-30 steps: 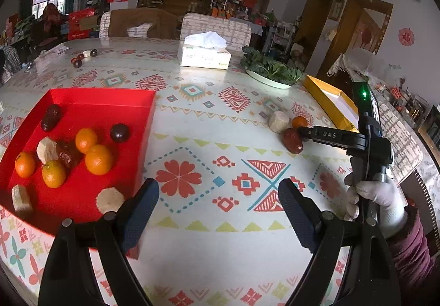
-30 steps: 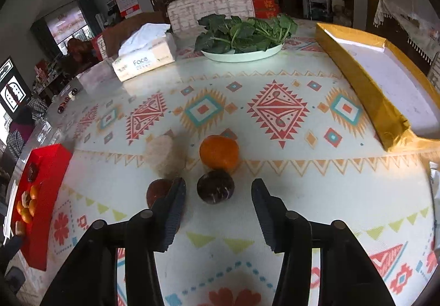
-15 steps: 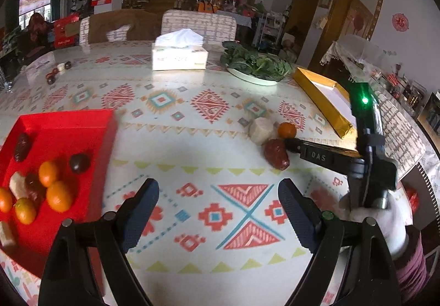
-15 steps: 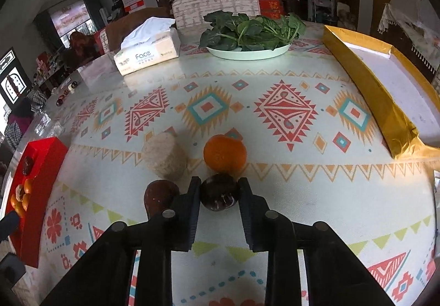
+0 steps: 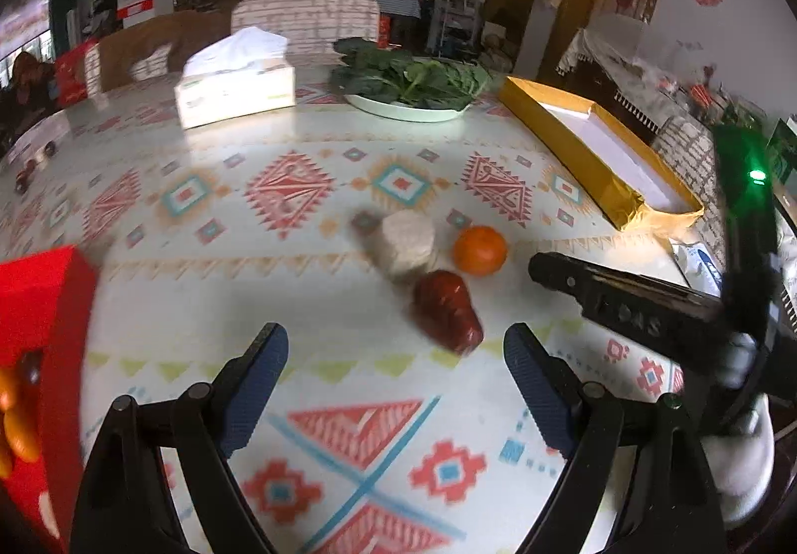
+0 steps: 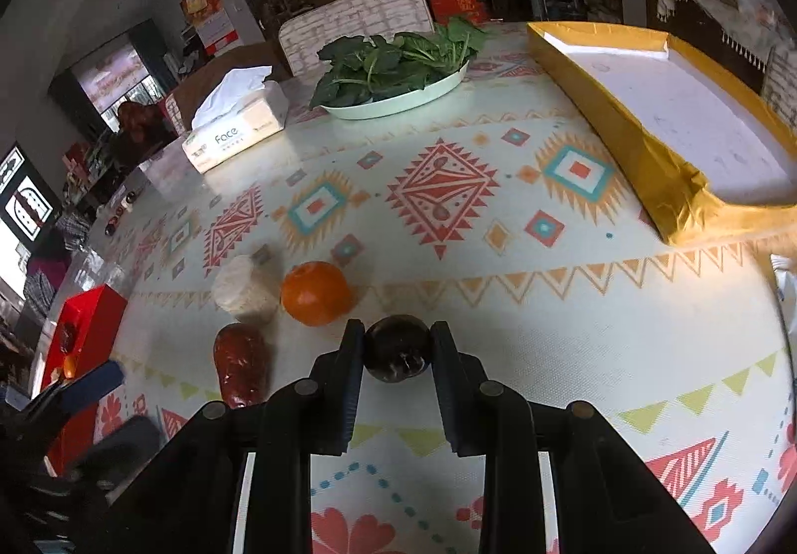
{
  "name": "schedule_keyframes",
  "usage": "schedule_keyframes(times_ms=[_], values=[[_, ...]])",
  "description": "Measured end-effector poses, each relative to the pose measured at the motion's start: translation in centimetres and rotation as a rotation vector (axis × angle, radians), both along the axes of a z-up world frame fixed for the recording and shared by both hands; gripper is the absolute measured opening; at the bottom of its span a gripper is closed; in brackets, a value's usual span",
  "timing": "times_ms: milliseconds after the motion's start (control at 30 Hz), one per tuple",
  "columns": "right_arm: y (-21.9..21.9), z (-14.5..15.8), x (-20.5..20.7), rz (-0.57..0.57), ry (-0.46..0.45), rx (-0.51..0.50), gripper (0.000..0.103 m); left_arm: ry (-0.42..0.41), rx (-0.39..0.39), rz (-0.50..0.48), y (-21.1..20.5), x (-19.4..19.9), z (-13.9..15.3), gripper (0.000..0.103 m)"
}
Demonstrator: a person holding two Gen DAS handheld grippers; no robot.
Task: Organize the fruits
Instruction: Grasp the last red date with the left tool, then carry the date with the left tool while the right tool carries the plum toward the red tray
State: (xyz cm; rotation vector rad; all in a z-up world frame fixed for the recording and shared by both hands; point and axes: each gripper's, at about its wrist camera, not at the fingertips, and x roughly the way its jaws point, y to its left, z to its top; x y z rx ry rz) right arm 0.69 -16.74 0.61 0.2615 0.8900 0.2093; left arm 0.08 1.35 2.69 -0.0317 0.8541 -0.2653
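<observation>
A big table [image 6: 573, 305] with a bright patterned cloth fills the room in front of me. Along its right edge lies a long yellow box [image 6: 667, 185] with a white inside. At the left edge sits a red tray [image 5: 45, 305] with a few small orange fruits in it. Toward the far edge are a white plate of green leaves [image 6: 398, 70] and a tissue box [image 6: 234, 135].

The left gripper [image 5: 393, 379] hangs over the middle of the table. Its jaws stand wide apart and have hold of nothing.

The right gripper [image 6: 398, 349] points down at the table, a bit nearer the yellow box. Its jaws are squeezed onto a dark round fruit [image 6: 396, 347], one pad on each side of it. I cannot tell if the fruit is lifted off the cloth.

Just left of that fruit, near the middle of the table, three more bits sit close together: a pale, rough chunk [image 6: 244, 287], an orange [image 6: 315, 292] beside it, and a dark red date [image 6: 241, 367] in front of them.
</observation>
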Motion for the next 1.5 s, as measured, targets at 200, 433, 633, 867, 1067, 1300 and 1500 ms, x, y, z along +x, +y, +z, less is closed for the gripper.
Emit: schedule_keyframes(times_ms=[200,433,633,867,1067,1300,1500], values=[[-0.4,0.4,-0.3,-0.012,-0.023,-0.009,0.029,0.041,-0.030,-0.032,-1.5,2.3,-1.4,0.079],[-0.4,0.2,-0.1,-0.010,-0.013,-0.007,0.029,0.063,-0.023,-0.076,-2.9,2.8,-2.3,0.031],[-0.2,0.0,0.1,-0.008,-0.011,-0.021,0.029,0.017,-0.036,-0.036,-1.2,1.6,-1.2,0.030],[0.0,0.0,0.1,-0.005,-0.019,-0.027,0.029,-0.064,-0.035,0.026,2.0,-2.0,1.4,0.030],[0.1,0.1,0.0,-0.009,-0.028,-0.042,0.029,-0.114,-0.069,0.093,6.0,-5.2,3.7,0.030],[2.0,2.4,-2.1,0.028,-0.056,-0.055,0.029,-0.168,-0.120,0.188,11.8,-8.6,5.8,0.030],[7.3,7.0,-4.3,0.144,-0.138,-0.083,0.029,-0.215,-0.156,0.282,17.1,-11.0,7.0,0.030]])
